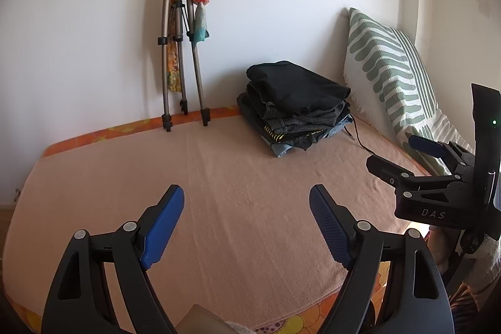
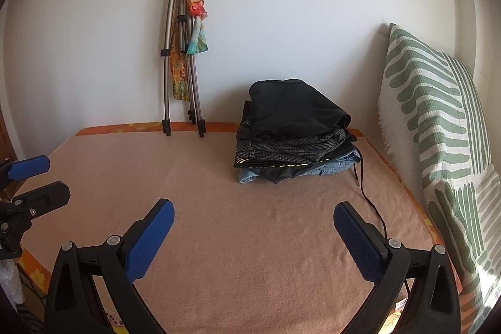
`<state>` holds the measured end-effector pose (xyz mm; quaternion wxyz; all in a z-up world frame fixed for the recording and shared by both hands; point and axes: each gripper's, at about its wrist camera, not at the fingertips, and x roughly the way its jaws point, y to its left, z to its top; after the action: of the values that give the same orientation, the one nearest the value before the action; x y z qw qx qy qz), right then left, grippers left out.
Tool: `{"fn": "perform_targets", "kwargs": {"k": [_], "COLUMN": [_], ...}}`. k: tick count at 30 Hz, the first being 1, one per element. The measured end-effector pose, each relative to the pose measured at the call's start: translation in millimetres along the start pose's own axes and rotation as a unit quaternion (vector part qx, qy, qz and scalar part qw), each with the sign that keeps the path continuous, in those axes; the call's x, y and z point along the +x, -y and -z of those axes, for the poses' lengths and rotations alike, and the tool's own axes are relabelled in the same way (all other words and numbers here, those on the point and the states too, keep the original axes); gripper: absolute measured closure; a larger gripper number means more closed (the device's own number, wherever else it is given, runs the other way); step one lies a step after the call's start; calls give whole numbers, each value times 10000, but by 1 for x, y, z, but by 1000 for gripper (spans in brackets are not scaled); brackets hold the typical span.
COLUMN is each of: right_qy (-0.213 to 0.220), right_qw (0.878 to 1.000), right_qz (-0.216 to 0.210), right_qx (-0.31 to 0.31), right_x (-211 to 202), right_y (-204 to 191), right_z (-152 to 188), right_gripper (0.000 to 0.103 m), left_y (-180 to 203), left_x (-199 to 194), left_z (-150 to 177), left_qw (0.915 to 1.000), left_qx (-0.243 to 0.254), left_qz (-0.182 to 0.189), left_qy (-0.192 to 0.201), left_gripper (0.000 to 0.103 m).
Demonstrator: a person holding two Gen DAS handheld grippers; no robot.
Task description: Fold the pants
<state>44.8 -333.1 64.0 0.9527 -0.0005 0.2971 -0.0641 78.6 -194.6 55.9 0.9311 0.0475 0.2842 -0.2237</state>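
Left gripper (image 1: pixel 246 197): jaws wide apart, nothing between the blue pads, hovering over the bare near part of the blanket; aimed down and forward at the bed.
Right gripper (image 2: pixel 253 213): jaws likewise spread, empty, just beside the left one; no garment in either.
Stack of folded clothes (image 2: pixel 296 130): at the far side of the bed, close to the wall, left of the pillow; well apart from both grippers.
Top piece: black garment (image 2: pixel 297 107), folded flat, probably pants; below it a grey checked piece, a dark one with a yellow-striped edge, then light blue denim at the bottom.
Long axis: stack lies wider than deep, running left to right along the wall; folded edges face the cameras, upper right corner tilted toward the pillow.
Why so placed: likely a finished pile, pushed back to leave the blanket free as folding space.
Blanket (image 2: pixel 250 255): peach, smooth, no unfolded pants visible on it.
Striped pillow (image 2: pixel 438 130): propped upright against the right wall, out of the work area.
Folded tripod (image 2: pixel 181 68): leaning on the back wall, a colourful scarf hung over it; feet on the mattress edge.
Black cable (image 2: pixel 372 205): trailing from the stack toward the right gripper, a possible snag.
Stage: judged between garments, or done.
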Motion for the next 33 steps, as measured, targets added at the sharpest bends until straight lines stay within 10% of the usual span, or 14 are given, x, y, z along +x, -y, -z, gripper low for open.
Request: {"fn": "perform_targets", "kwargs": {"k": [33], "right_qy": [-140], "right_qw": [9999], "right_qz": [-87], "right_qx": [-3], "right_x": [6], "right_y": [2], "right_z": [3], "right_gripper": [0], "left_y": [5], "left_x": [4], "left_z": [5], "left_qw": [10000], "left_qx": [69], "left_qz": [45], "left_qy": [-48], "left_gripper": [21]}}
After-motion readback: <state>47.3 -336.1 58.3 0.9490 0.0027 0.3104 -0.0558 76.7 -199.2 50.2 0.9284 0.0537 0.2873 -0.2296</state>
